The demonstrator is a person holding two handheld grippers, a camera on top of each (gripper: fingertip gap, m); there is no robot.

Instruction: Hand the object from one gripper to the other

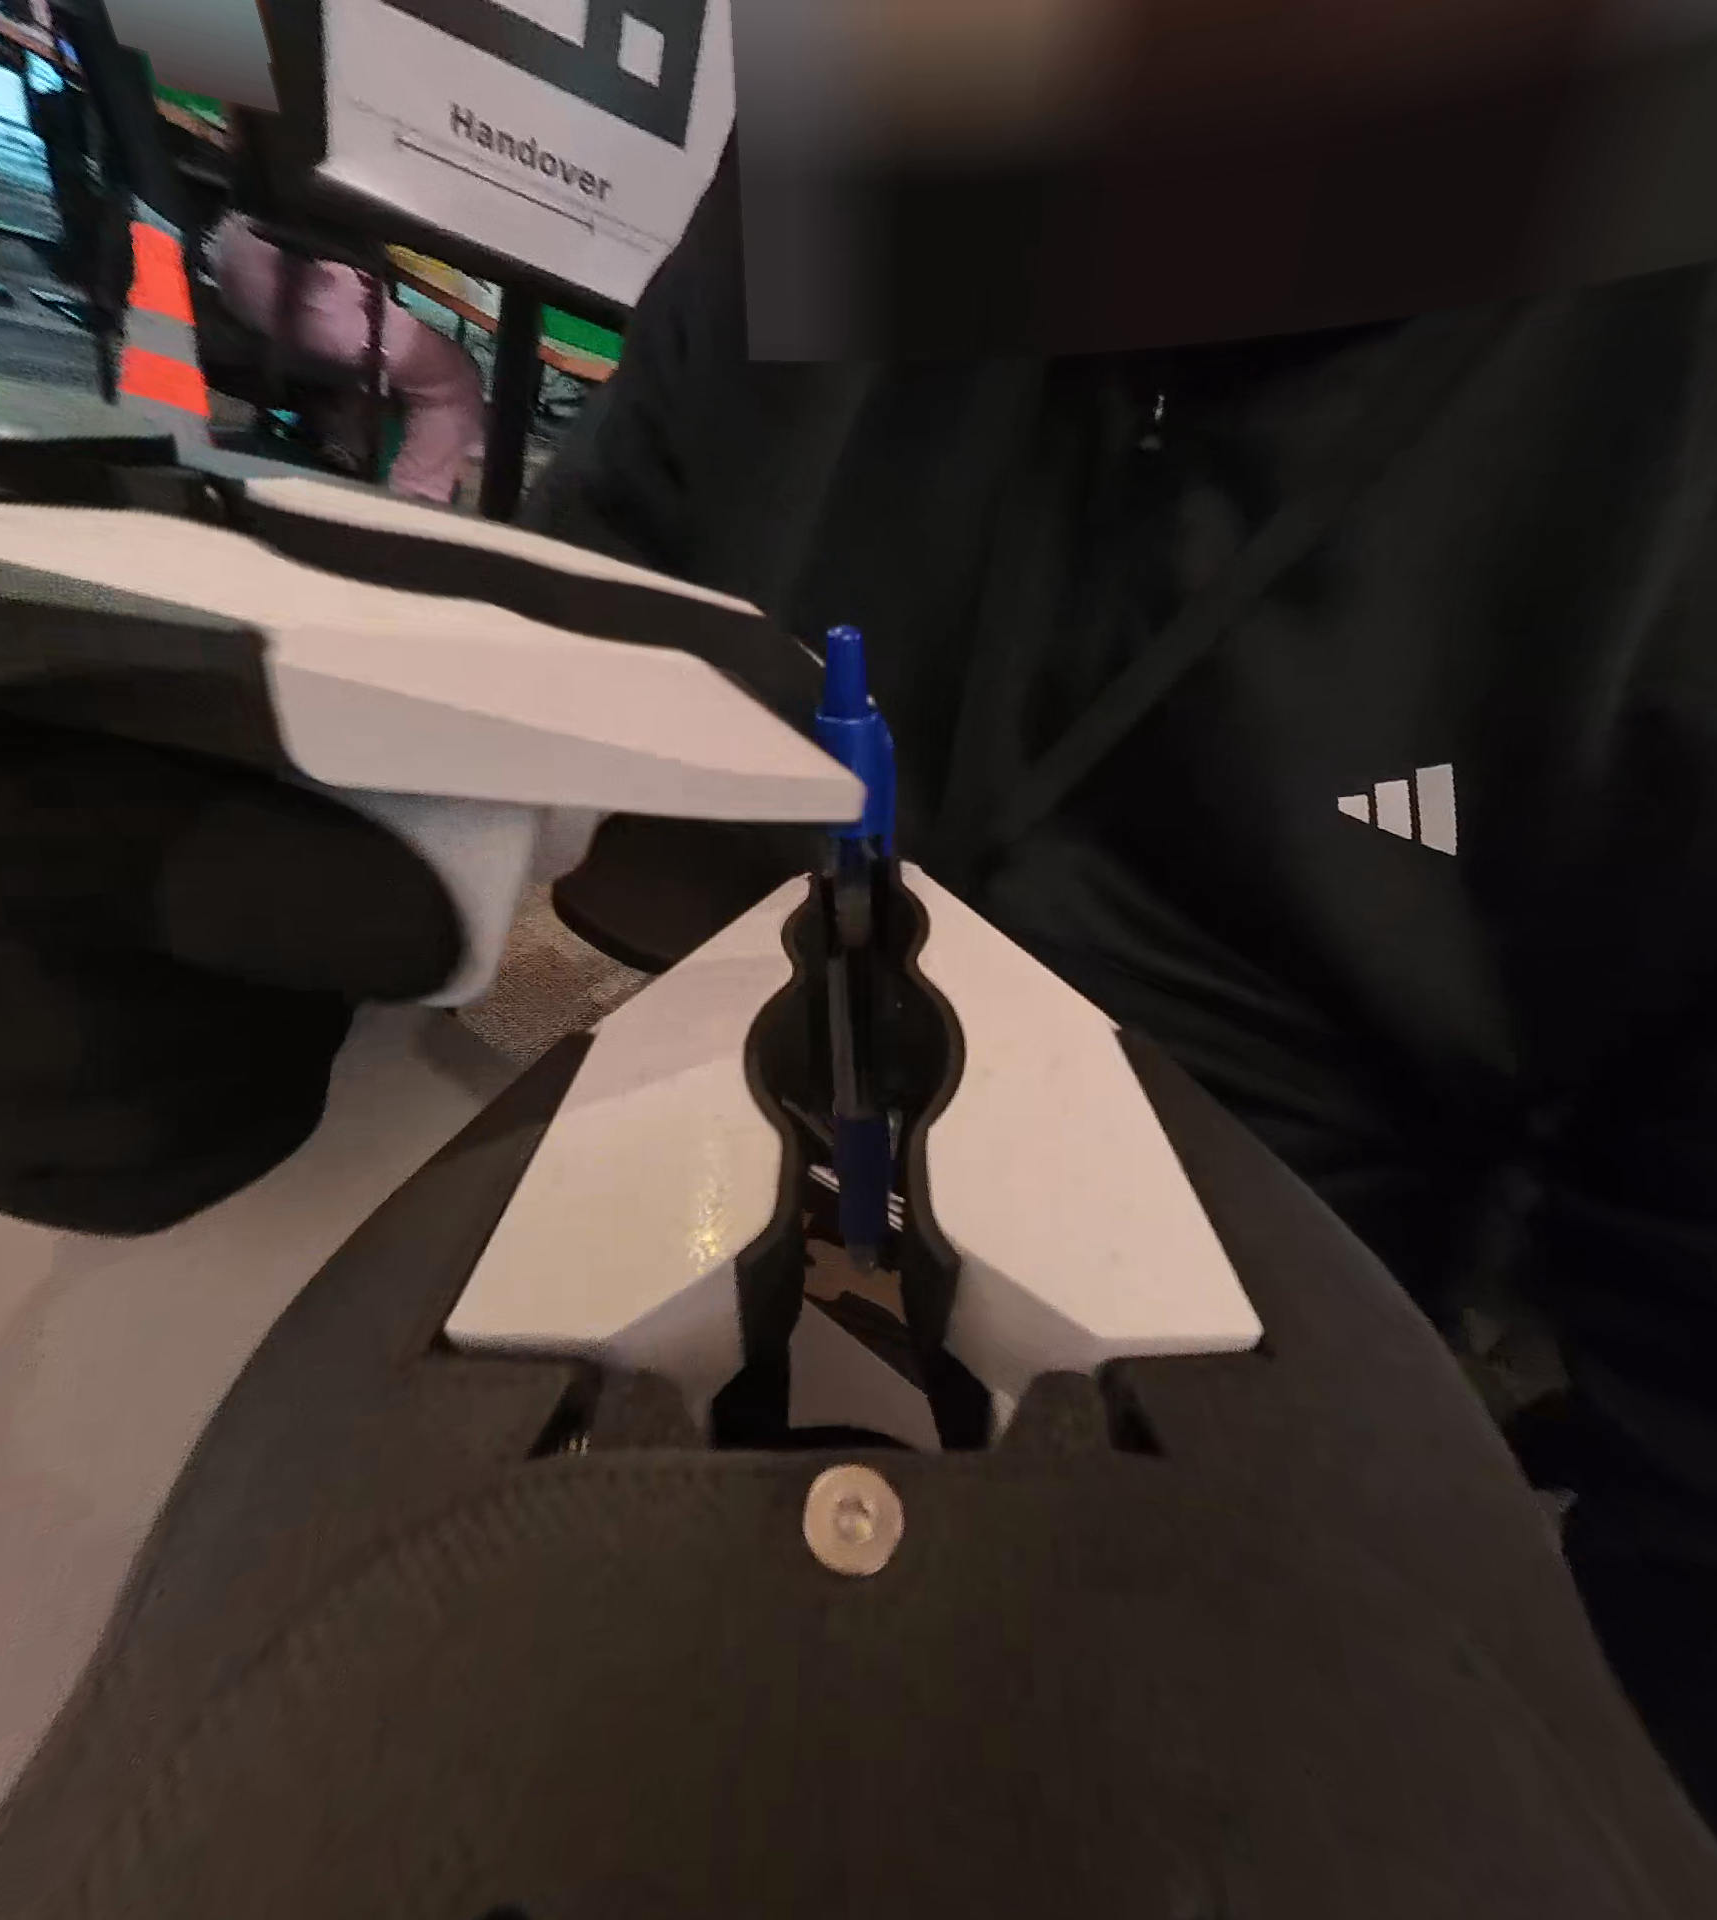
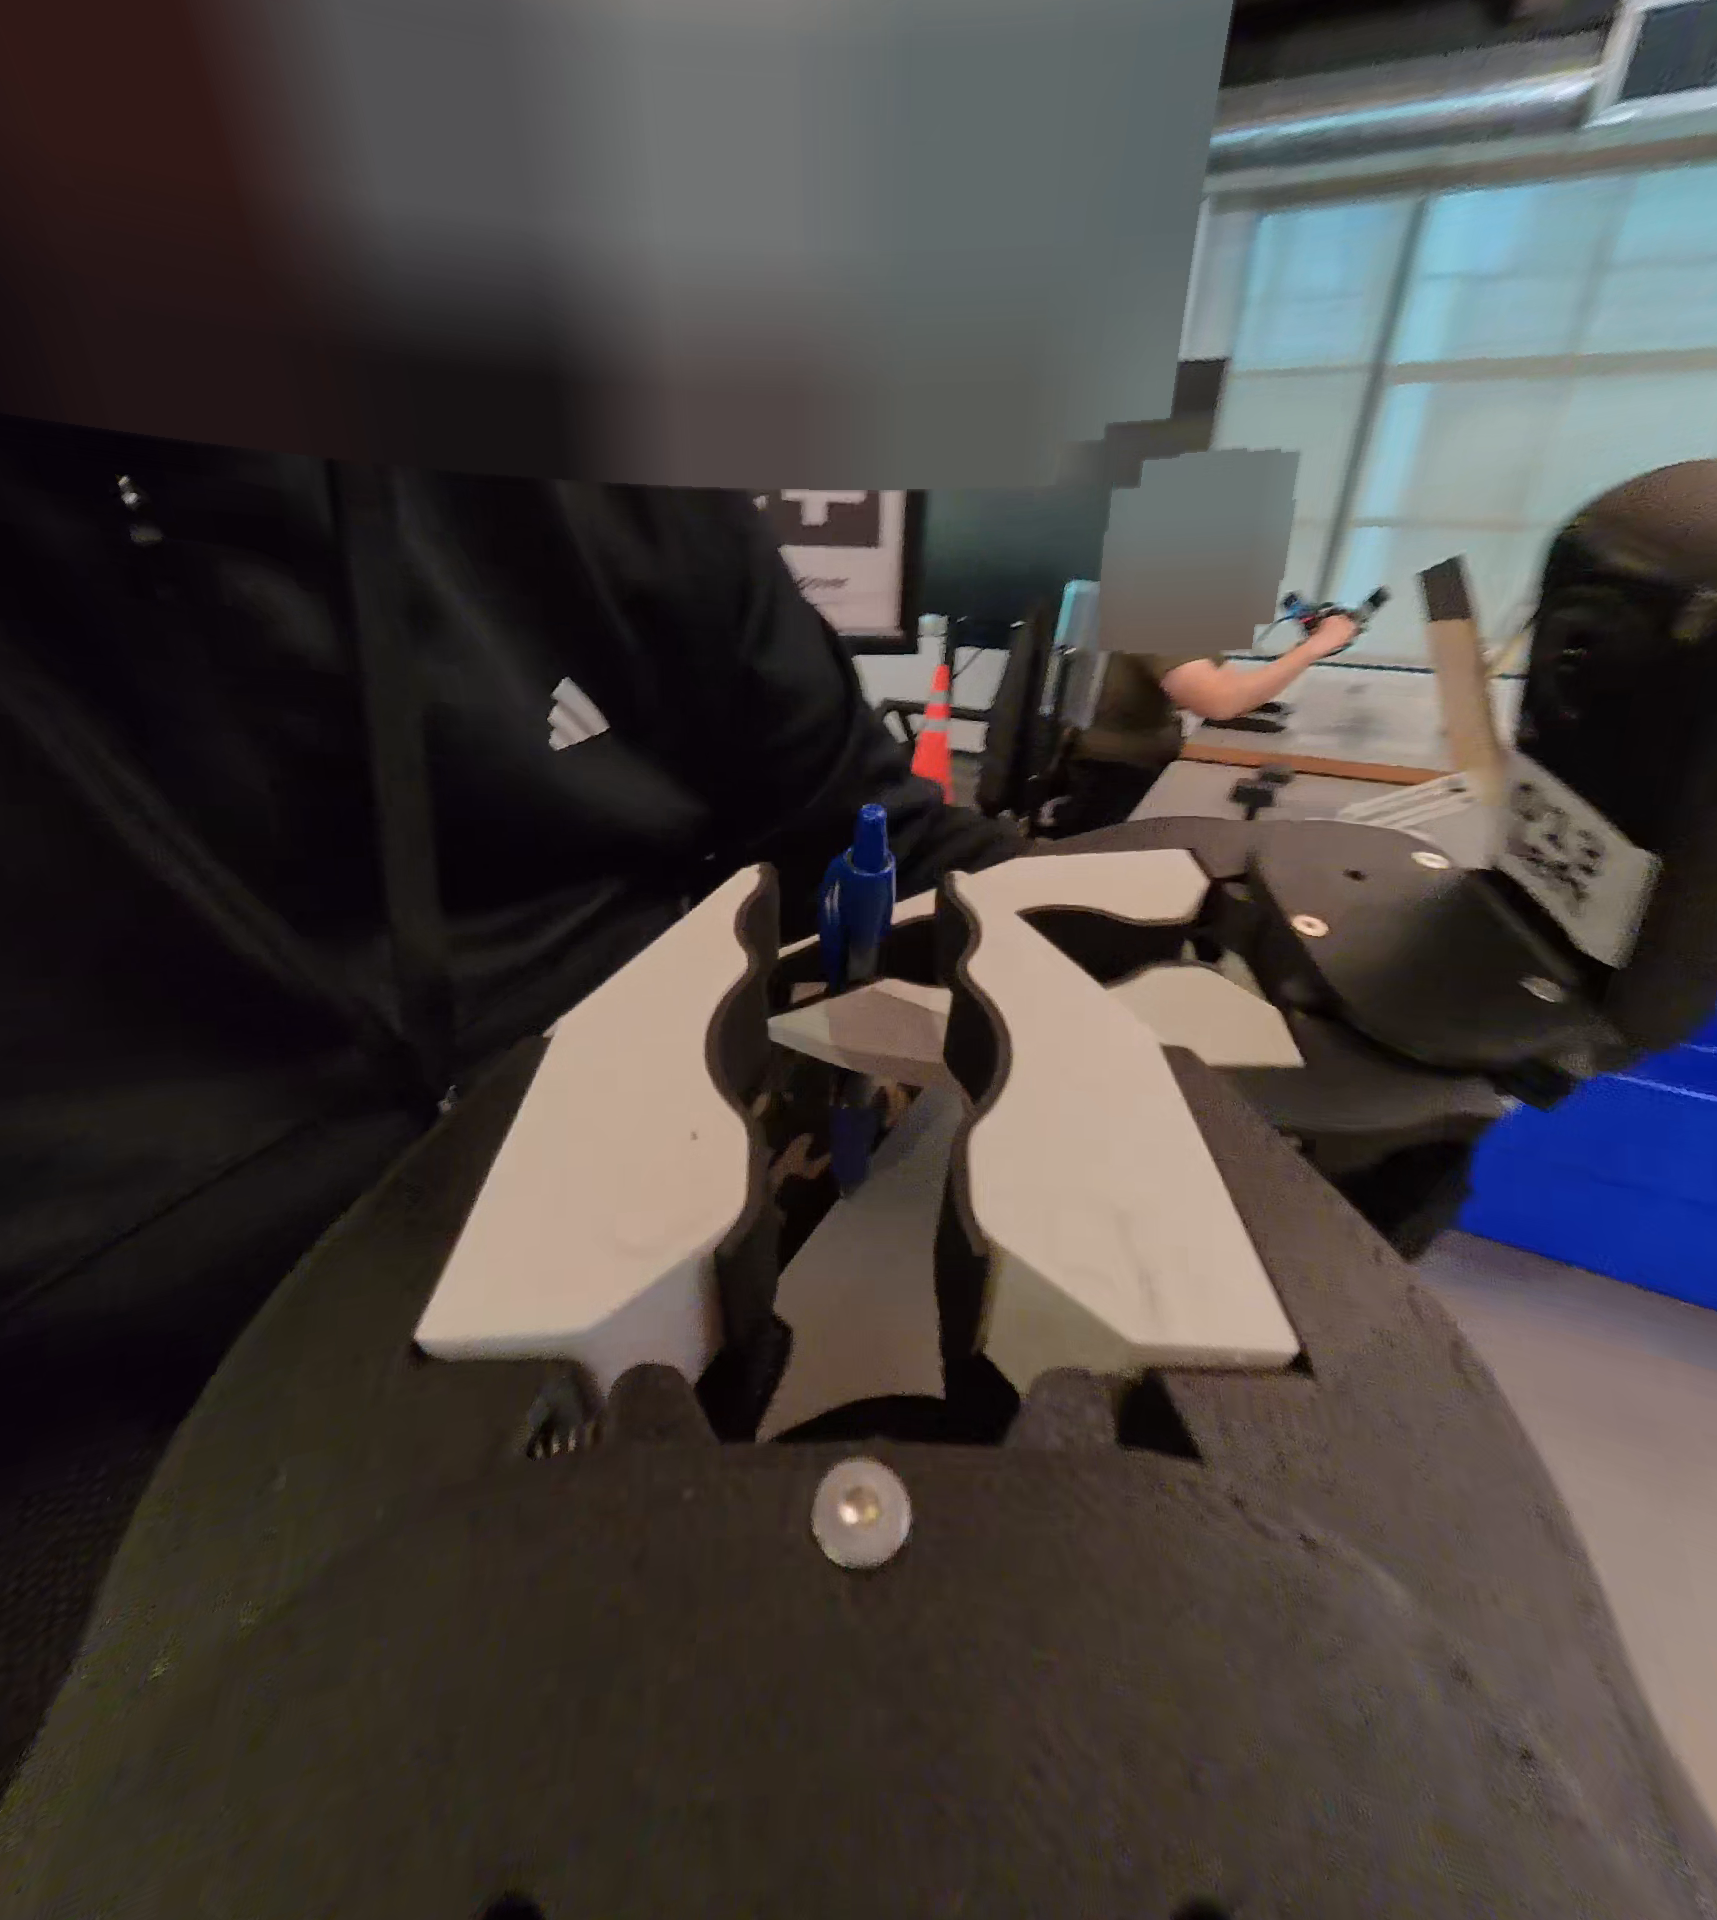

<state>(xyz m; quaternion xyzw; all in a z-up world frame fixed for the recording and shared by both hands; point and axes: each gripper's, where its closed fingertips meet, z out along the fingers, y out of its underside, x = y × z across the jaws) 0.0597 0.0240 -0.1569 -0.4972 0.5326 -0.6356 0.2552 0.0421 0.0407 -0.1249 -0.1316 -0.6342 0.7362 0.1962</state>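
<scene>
Handover mid-transfer: pen in left tongs, right tongs not yet on it.

Left wrist view: your left tongs (image 1: 859,894) are clamped on the blue pen (image 1: 859,748), upright, cap above the tips; the right tongs come in flat from the left, tip beside the cap. Right wrist view: right tongs (image 2: 859,914) are spread wide around the pen (image 2: 859,899), a gap this view alone reveals. Close squarely on the barrel before your left lets go.

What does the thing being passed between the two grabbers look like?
Find the two big black-and-white grippers meeting before the person's black jacket. Upright where the left gripper and right gripper cross stands a pen, the only thin blue stick, its cap poking up.
</scene>
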